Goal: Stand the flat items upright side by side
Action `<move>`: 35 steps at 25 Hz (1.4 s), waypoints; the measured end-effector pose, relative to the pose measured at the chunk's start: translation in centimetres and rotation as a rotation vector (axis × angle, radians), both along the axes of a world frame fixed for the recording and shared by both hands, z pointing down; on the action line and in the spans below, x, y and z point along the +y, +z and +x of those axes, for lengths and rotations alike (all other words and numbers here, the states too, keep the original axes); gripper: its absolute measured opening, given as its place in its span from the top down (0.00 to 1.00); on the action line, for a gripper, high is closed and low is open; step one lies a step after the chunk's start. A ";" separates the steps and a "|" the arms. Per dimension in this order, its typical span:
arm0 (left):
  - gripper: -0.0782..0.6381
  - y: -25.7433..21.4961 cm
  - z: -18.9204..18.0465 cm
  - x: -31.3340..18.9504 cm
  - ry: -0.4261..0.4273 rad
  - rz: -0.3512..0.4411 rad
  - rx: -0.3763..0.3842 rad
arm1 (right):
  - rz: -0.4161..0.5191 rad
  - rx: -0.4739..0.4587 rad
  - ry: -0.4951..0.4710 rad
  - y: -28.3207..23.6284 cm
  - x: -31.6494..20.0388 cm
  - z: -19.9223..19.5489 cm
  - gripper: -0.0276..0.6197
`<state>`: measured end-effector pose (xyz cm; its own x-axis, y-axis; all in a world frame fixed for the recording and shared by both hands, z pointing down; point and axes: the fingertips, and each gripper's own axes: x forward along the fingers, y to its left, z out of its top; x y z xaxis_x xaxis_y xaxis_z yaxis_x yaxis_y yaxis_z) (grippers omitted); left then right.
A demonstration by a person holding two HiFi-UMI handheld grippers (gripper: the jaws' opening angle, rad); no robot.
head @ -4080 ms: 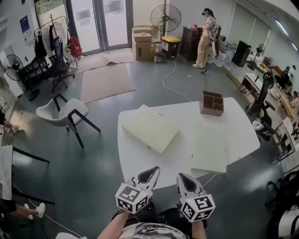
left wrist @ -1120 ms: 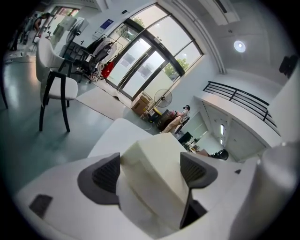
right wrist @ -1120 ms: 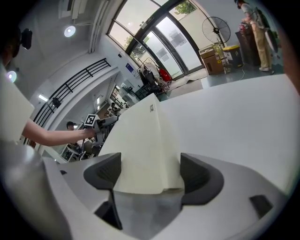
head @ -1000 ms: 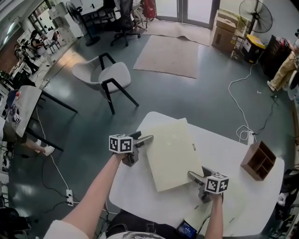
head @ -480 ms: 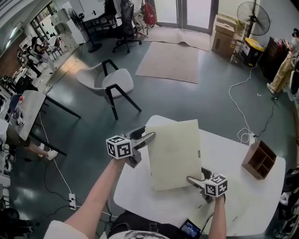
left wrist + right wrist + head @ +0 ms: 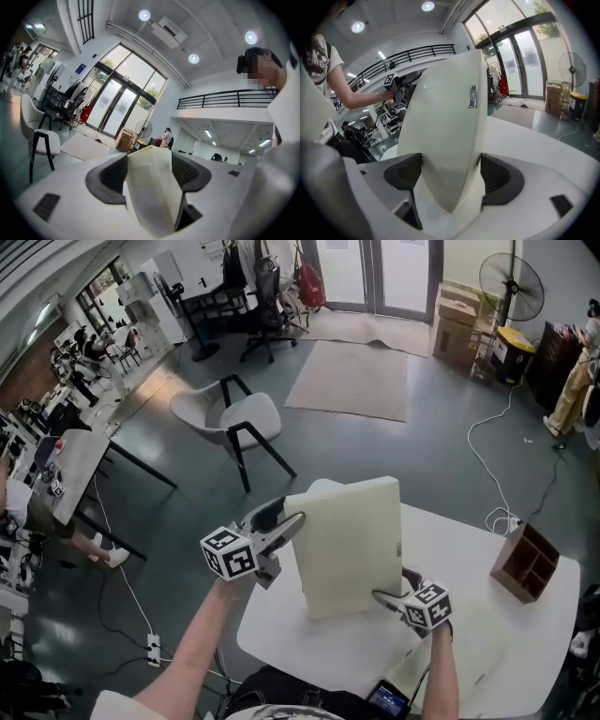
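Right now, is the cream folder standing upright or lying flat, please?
Nearly upright, leaning slightly: the cream folder stands on edge over the table, broad face toward the head camera.

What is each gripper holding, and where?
Both hold the cream panel: the left gripper, its jaws just closed further, grips its upper left edge; the right gripper its lower right corner.

Far left edge of the table [image 6: 459, 554] hidden behind the upright cream case [image 6: 349, 545], second flat item [image 6: 478, 662] at the near right corner partly behind the right gripper [image 6: 391, 599], label [image 6: 472, 96] too small to read, person [image 6: 569, 390] cut off at the right edge.
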<state>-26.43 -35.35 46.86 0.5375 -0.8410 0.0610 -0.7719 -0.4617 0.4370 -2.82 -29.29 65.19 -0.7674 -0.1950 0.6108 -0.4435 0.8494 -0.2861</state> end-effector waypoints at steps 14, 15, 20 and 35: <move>0.53 -6.4 3.4 10.8 0.107 0.231 -0.086 | 0.231 0.204 0.024 -0.1 0.8 -0.4 0.34; 0.53 -6.6 3.7 11.5 0.126 0.239 -0.076 | 0.234 0.220 0.039 0.0 1.2 -0.3 0.34; 0.53 -6.8 5.5 14.1 0.216 0.269 -0.068 | 0.259 0.307 0.146 0.1 2.2 0.8 0.34; 0.43 -3.0 6.7 17.0 0.333 0.270 -0.282 | 0.255 0.248 0.393 -2.6 6.6 2.4 0.34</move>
